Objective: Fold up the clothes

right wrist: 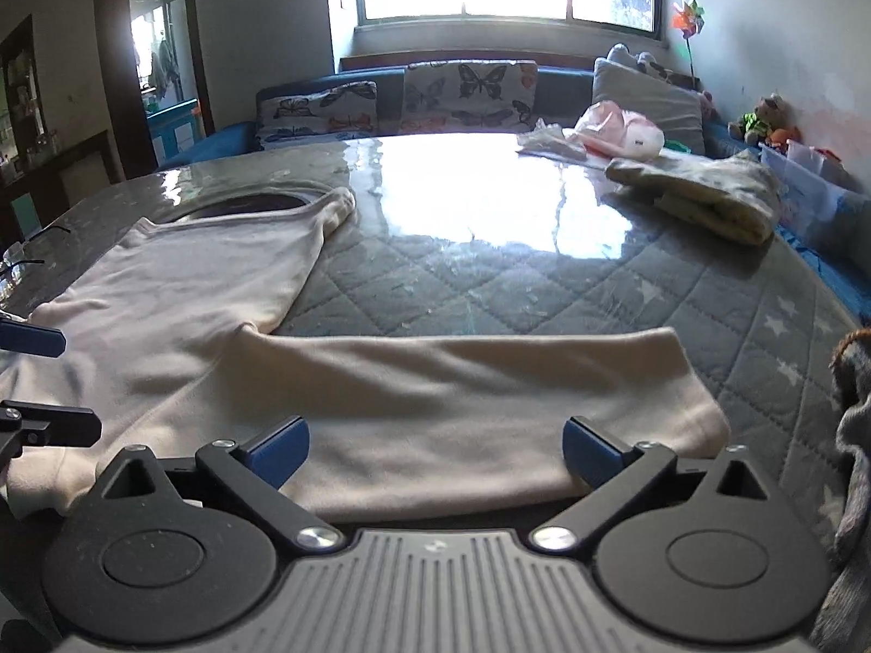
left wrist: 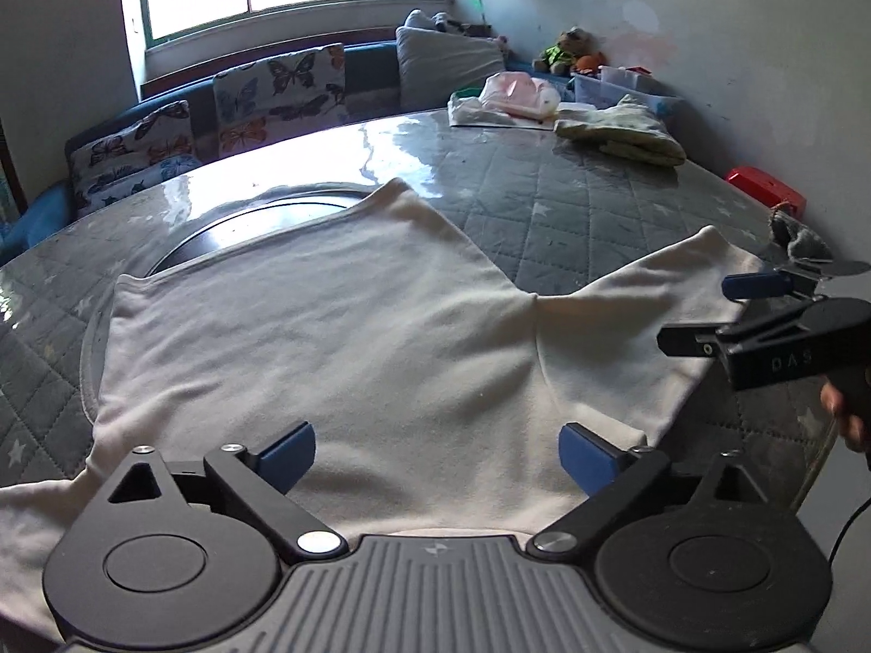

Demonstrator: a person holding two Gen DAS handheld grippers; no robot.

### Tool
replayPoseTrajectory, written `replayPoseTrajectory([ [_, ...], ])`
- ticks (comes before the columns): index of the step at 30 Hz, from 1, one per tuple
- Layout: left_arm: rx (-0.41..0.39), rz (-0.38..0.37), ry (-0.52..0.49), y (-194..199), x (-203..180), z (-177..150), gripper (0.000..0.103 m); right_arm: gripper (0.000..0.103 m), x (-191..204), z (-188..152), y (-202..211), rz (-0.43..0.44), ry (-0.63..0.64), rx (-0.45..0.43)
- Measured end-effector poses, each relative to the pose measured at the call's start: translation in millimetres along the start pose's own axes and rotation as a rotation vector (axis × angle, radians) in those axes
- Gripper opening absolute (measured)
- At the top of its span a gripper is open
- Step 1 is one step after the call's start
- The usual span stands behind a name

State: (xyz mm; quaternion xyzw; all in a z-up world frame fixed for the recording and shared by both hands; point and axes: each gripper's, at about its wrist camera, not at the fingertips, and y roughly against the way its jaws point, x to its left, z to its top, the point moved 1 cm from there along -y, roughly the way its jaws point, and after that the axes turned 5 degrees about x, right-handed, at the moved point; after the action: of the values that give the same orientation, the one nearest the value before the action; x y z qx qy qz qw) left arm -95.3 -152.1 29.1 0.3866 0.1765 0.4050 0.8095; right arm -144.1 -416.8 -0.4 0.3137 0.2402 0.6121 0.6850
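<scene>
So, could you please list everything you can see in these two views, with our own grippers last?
white garment: one, spread flat on table, near side
table: one, grey quilted cover under glossy sheet
folded cloth: one, pale green, far right of table
plastic bag: one, pink-white, far edge
butterfly cushions: several, on blue sofa behind
red box: one, right of table
left gripper: open, over garment
right gripper: open, over sleeve

White shirt's [left wrist: 326, 337] near hem behind left gripper [left wrist: 438, 454].
</scene>
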Motion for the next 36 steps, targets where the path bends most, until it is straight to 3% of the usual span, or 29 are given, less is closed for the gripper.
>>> replayPoseTrajectory([
  [10,0.102,0.01,0.043,-20,1,-1,0.103,0.103,8,-3,-4,-0.041,0.032,0.008],
  [25,0.163,0.029,0.075,-25,1,7,0.103,0.103,9,2,-7,-0.057,0.026,0.043],
  [36,0.166,0.037,0.085,-26,0,8,0.103,0.103,9,0,-7,-0.06,0.023,0.036],
])
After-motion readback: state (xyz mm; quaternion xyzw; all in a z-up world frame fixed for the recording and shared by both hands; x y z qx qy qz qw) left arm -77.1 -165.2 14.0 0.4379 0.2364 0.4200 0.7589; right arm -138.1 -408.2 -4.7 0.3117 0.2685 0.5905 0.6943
